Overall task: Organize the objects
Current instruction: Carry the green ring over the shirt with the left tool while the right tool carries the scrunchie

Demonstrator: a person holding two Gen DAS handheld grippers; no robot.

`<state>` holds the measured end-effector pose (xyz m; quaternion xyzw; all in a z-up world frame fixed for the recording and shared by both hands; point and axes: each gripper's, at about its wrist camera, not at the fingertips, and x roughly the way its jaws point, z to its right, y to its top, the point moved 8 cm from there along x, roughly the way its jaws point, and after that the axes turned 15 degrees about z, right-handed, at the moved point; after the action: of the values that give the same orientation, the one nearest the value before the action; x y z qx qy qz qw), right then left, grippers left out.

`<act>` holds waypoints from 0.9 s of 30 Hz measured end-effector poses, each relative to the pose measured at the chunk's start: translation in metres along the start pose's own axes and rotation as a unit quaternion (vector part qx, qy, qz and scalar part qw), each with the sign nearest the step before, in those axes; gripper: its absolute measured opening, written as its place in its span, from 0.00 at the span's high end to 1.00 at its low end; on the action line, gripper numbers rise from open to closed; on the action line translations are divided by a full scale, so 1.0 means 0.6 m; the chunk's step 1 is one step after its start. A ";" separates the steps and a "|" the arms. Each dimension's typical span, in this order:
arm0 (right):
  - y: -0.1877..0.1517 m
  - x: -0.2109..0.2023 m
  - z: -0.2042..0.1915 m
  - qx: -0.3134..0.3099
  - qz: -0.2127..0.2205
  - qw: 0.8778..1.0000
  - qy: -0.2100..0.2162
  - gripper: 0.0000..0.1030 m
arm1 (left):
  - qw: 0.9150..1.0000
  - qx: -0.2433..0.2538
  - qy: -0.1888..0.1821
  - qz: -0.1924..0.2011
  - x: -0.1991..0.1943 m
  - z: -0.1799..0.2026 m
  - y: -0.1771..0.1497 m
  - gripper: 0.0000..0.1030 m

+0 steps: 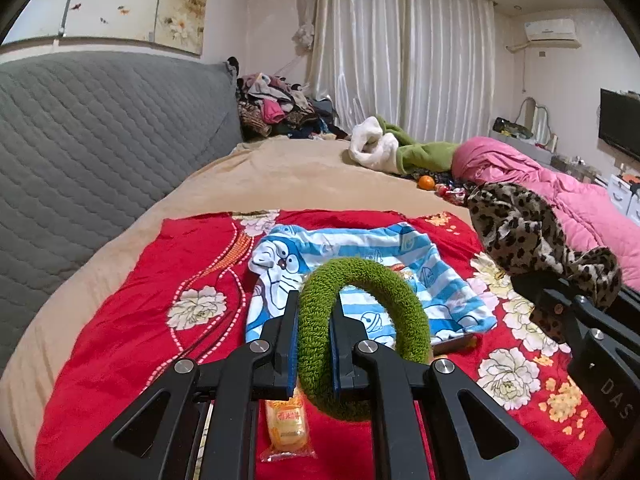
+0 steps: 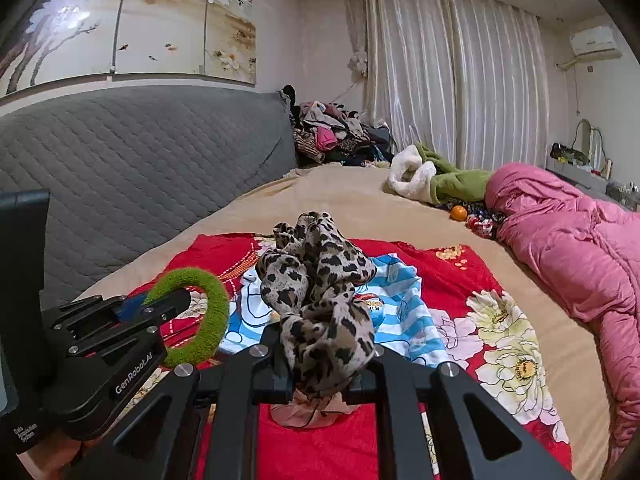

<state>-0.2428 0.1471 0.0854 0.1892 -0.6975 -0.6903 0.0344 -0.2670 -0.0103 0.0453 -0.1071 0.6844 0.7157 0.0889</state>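
Note:
My left gripper [image 1: 314, 320] is shut on a fuzzy green ring scrunchie [image 1: 400, 300] and holds it above the red floral cloth [image 1: 160, 320]; it also shows in the right wrist view [image 2: 212, 312]. My right gripper [image 2: 320, 360] is shut on a leopard-print scrunchie [image 2: 316, 280], held above the cloth; it shows at the right of the left wrist view [image 1: 532, 236]. A blue-striped cartoon cloth [image 1: 380, 248] lies on the red cloth under both. A yellow snack packet [image 1: 286, 428] lies below the left gripper.
The bed has a beige sheet [image 1: 280, 176] and a grey quilted headboard [image 1: 100, 128]. A pink quilt [image 2: 580, 248], a green and white garment [image 2: 440, 180], an orange [image 2: 459, 213] and wrapped sweets lie farther back. A clothes pile [image 2: 336, 128] sits by the curtains.

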 end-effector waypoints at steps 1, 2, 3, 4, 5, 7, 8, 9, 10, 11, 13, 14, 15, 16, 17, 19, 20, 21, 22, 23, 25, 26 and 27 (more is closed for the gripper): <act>-0.002 0.005 0.002 0.001 -0.001 1.000 0.000 0.85 | 1.000 0.000 -0.001 -0.001 0.006 0.001 -0.002 0.88; -0.003 0.010 0.005 0.001 -0.001 1.000 -0.003 0.85 | 1.000 -0.001 0.000 -0.001 0.011 0.002 -0.003 0.88; -0.006 0.017 0.008 0.002 -0.004 1.000 -0.002 0.85 | 1.000 -0.002 -0.002 -0.002 0.016 0.003 -0.004 0.88; -0.007 0.021 0.010 0.003 -0.004 1.000 -0.002 0.85 | 1.000 -0.004 -0.003 -0.002 0.021 0.004 -0.005 0.88; -0.008 0.028 0.013 0.005 -0.005 1.000 -0.003 0.85 | 1.000 -0.004 -0.004 -0.003 0.028 0.006 -0.006 0.88; -0.013 0.040 0.018 0.008 -0.009 1.000 -0.001 0.85 | 1.000 -0.005 -0.006 -0.002 0.035 0.009 -0.008 0.88; -0.015 0.043 0.020 0.009 -0.010 1.000 -0.001 0.85 | 1.000 -0.003 -0.006 -0.002 0.039 0.010 -0.008 0.88; -0.017 0.049 0.022 0.010 -0.011 1.000 0.000 0.85 | 1.000 -0.003 -0.007 -0.001 0.046 0.012 -0.009 0.88; -0.019 0.053 0.024 0.010 -0.011 1.000 -0.001 0.85 | 1.000 -0.002 -0.007 -0.001 0.050 0.012 -0.010 0.88; -0.020 0.056 0.026 0.011 -0.010 1.000 -0.002 0.85 | 1.000 -0.002 -0.007 -0.001 0.056 0.012 -0.011 0.88; -0.025 0.068 0.032 0.015 -0.012 1.000 -0.001 0.85 | 1.000 -0.003 -0.005 -0.002 0.068 0.012 -0.014 0.88; -0.026 0.071 0.033 0.017 -0.012 1.000 0.000 0.85 | 1.000 -0.003 -0.005 -0.002 0.075 0.012 -0.016 0.88; -0.030 0.078 0.036 0.018 -0.013 1.000 0.000 0.85 | 1.000 -0.001 -0.003 -0.002 0.080 0.013 -0.018 0.88; -0.031 0.082 0.037 0.019 -0.012 1.000 -0.001 0.85 | 1.000 0.000 -0.001 0.000 0.084 0.013 -0.019 0.88; -0.032 0.085 0.039 0.019 -0.012 1.000 0.000 0.85 | 1.000 0.002 0.000 0.000 0.087 0.014 -0.019 0.88; -0.037 0.092 0.043 0.021 -0.012 1.000 -0.001 0.85 | 1.000 0.004 -0.001 0.000 0.095 0.017 -0.022 0.88; -0.039 0.096 0.045 0.023 -0.013 1.000 0.000 0.85 | 1.000 0.006 0.000 -0.001 0.100 0.019 -0.024 0.88; -0.042 0.100 0.048 0.027 -0.012 1.000 0.001 0.85 | 1.000 0.007 -0.001 -0.002 0.104 0.021 -0.027 0.88; -0.045 0.103 0.050 0.027 -0.012 1.000 0.001 0.85 | 1.000 0.008 -0.002 -0.003 0.108 0.022 -0.029 0.88; -0.047 0.107 0.051 0.026 -0.014 1.000 0.001 0.85 | 1.000 0.007 -0.002 -0.004 0.112 0.023 -0.030 0.88; -0.050 0.114 0.055 0.029 -0.014 0.999 0.000 0.85 | 1.000 0.007 -0.003 -0.006 0.120 0.026 -0.033 0.88; -0.052 0.117 0.057 0.029 -0.016 0.999 0.000 0.85 | 1.000 0.007 -0.004 -0.006 0.123 0.027 -0.034 0.88; -0.054 0.122 0.059 0.029 -0.017 0.999 -0.001 0.85 | 1.000 0.007 -0.005 -0.007 0.128 0.028 -0.035 0.88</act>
<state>-0.3148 0.1589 0.0364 0.2015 -0.7138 -0.6705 0.0164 -0.3353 0.0062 0.0046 -0.1080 0.6879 0.7109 0.0985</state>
